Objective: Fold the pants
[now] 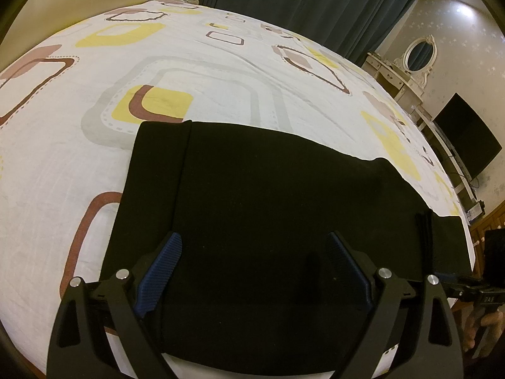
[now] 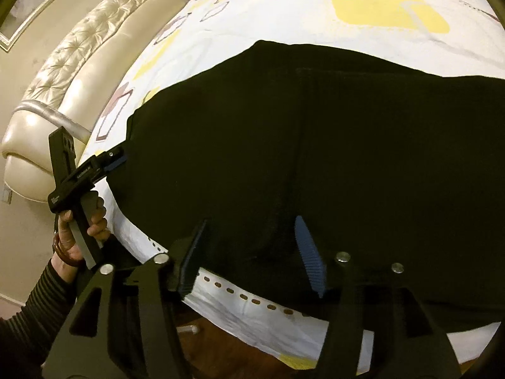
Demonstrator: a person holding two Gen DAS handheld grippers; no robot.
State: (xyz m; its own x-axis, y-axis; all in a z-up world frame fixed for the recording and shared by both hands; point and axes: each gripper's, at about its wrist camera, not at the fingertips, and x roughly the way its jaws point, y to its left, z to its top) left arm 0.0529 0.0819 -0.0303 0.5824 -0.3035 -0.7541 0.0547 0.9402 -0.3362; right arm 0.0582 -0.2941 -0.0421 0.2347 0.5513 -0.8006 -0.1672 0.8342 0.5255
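Black pants [image 1: 258, 202] lie flat and folded on the patterned bed sheet [image 1: 195, 72], near the bed's front edge. My left gripper [image 1: 255, 252] is open, its blue-padded fingers [image 1: 164, 268] spread just above the near edge of the pants. My right gripper [image 2: 252, 246] is open too, over the near edge of the pants [image 2: 315, 145] at the bed's edge. The left gripper also shows in the right wrist view [image 2: 115, 159], at the pants' left corner. The right gripper's body shows at the right of the left wrist view [image 1: 473, 290].
A cream tufted headboard [image 2: 79, 63] runs along the left of the bed. Dark curtains [image 1: 315, 3], a white dressing table with oval mirror [image 1: 407, 63] and a dark TV screen [image 1: 467, 139] stand beyond the far side. Wooden floor [image 2: 221, 344] lies below the bed edge.
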